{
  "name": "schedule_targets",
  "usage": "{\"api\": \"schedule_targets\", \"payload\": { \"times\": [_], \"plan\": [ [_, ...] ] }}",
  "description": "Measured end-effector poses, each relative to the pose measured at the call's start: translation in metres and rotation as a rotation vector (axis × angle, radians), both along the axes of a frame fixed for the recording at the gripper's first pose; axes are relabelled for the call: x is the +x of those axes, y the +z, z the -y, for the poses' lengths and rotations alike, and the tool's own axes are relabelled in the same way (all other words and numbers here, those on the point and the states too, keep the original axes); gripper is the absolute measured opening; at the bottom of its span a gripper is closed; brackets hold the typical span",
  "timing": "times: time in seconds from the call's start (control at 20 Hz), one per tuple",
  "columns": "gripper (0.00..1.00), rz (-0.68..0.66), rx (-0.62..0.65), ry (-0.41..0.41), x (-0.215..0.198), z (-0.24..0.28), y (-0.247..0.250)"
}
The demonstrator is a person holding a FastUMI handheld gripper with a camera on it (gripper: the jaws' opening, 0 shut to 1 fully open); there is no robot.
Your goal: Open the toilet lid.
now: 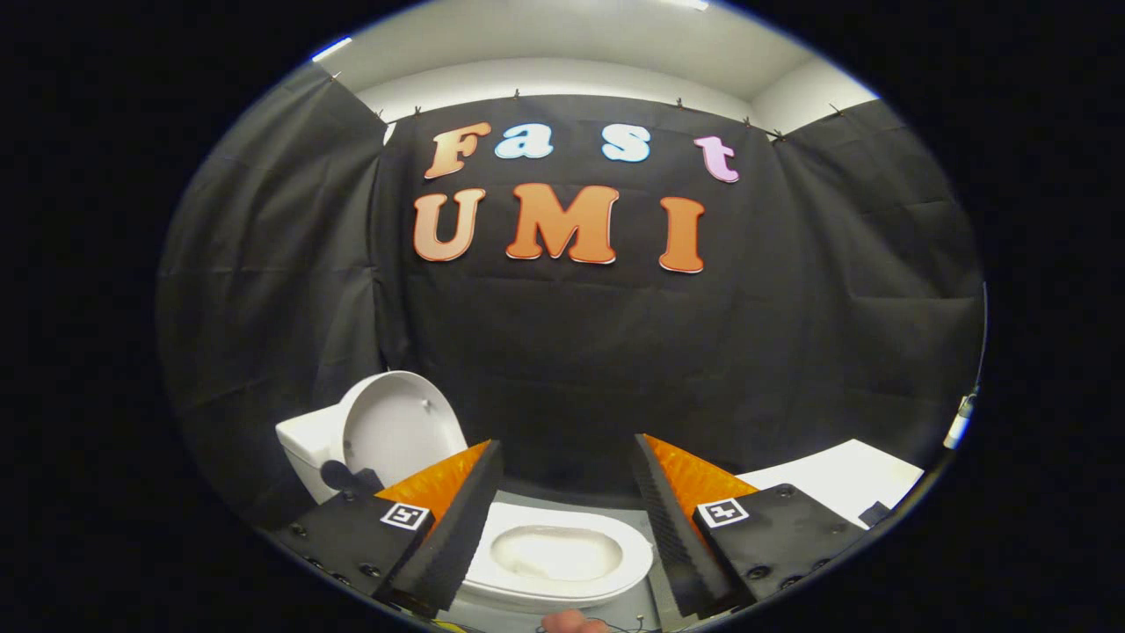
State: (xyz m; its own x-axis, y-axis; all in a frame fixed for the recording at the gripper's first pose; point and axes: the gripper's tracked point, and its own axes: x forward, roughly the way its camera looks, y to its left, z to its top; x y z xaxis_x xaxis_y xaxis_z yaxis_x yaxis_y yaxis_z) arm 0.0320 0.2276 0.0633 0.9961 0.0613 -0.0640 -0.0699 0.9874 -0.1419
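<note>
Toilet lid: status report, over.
Claw open, holding nothing. Toilet lid up, leaning on the tank. Seat down, bowl exposed between the fingers. Nothing in the way.

Mock bathroom set up inside a cloth-walled booth. White toilet bowl (558,554) at 6 o'clock, between the wide-apart, empty fingers of the gripper (567,444); raised lid (400,431) and cistern (299,440) at 8 o'clock. Black cloth (835,334) clipped up all around, plain white ceiling (562,44) at 12 o'clock, white board (835,479) at 4 o'clock.
</note>
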Motion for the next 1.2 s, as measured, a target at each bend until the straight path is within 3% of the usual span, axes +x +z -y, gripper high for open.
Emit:
{"api": "schedule_targets", "payload": {
  "times": [0.35, 0.8, 1.2],
  "plan": [
    [0.95, 0.036, -0.009, -0.007, -0.008, 0.062, 0.018],
    [0.95, 0.041, 0.052, 0.069, 0.009, 0.079, -0.005],
    [0.95, 0.066, 0.007, 0.127, -0.010, 0.085, -0.007]
  ]
}}
